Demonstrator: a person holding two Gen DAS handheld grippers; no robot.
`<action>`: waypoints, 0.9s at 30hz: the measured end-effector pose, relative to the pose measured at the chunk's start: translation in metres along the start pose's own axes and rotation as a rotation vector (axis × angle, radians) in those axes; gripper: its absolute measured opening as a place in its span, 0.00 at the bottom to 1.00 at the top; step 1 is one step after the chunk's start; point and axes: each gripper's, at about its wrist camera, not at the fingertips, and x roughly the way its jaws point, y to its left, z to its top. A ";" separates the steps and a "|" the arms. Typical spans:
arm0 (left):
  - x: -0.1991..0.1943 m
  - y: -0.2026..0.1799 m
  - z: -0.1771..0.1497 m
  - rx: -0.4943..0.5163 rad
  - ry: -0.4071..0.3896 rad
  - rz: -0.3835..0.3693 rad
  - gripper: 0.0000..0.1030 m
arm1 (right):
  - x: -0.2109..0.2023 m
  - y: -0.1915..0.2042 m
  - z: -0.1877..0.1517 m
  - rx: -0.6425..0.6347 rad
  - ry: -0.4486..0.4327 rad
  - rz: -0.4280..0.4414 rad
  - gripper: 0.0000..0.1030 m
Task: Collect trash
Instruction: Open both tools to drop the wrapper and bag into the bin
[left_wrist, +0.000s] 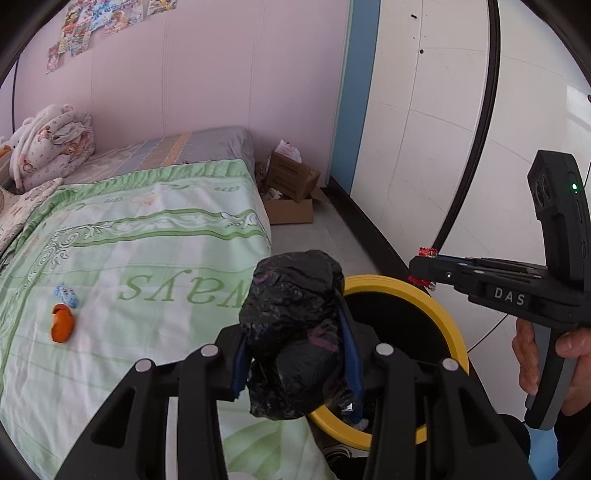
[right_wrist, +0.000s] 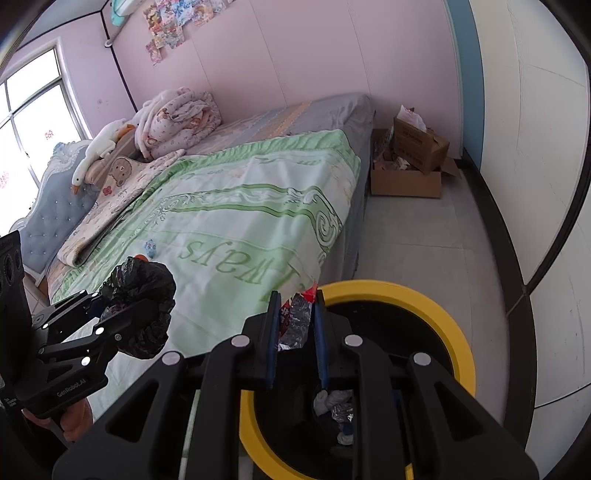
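My left gripper (left_wrist: 293, 325) is shut on a crumpled black plastic bag (left_wrist: 291, 314), held above the bed's edge just left of a black bin with a yellow rim (left_wrist: 439, 314). My right gripper (right_wrist: 296, 301) is shut on a silvery red wrapper (right_wrist: 295, 325) over the bin's yellow rim (right_wrist: 424, 299). In the left wrist view the right gripper (left_wrist: 419, 267) shows red wrapper bits (left_wrist: 427, 252) at its tips. The right wrist view shows the left gripper (right_wrist: 136, 299) with the bag (right_wrist: 142, 280). An orange peel (left_wrist: 62, 326) and a blue-white wrapper (left_wrist: 66, 294) lie on the green quilt (left_wrist: 147, 258).
Several scraps of trash (right_wrist: 336, 406) lie inside the bin. Cardboard boxes (right_wrist: 406, 181) stand on the floor at the bed's foot. A white wall (right_wrist: 535, 184) runs close on the right. A folded blanket and soft toys (right_wrist: 173, 118) sit at the bed's head.
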 end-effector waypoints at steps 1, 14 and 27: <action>0.003 -0.002 -0.001 0.005 0.004 -0.003 0.37 | 0.001 -0.003 -0.002 0.005 0.004 -0.002 0.16; 0.029 -0.025 -0.005 0.036 0.041 -0.045 0.40 | 0.013 -0.035 -0.016 0.074 0.036 -0.002 0.17; 0.024 -0.024 -0.008 0.024 0.017 -0.044 0.63 | 0.011 -0.046 -0.021 0.123 0.033 -0.015 0.34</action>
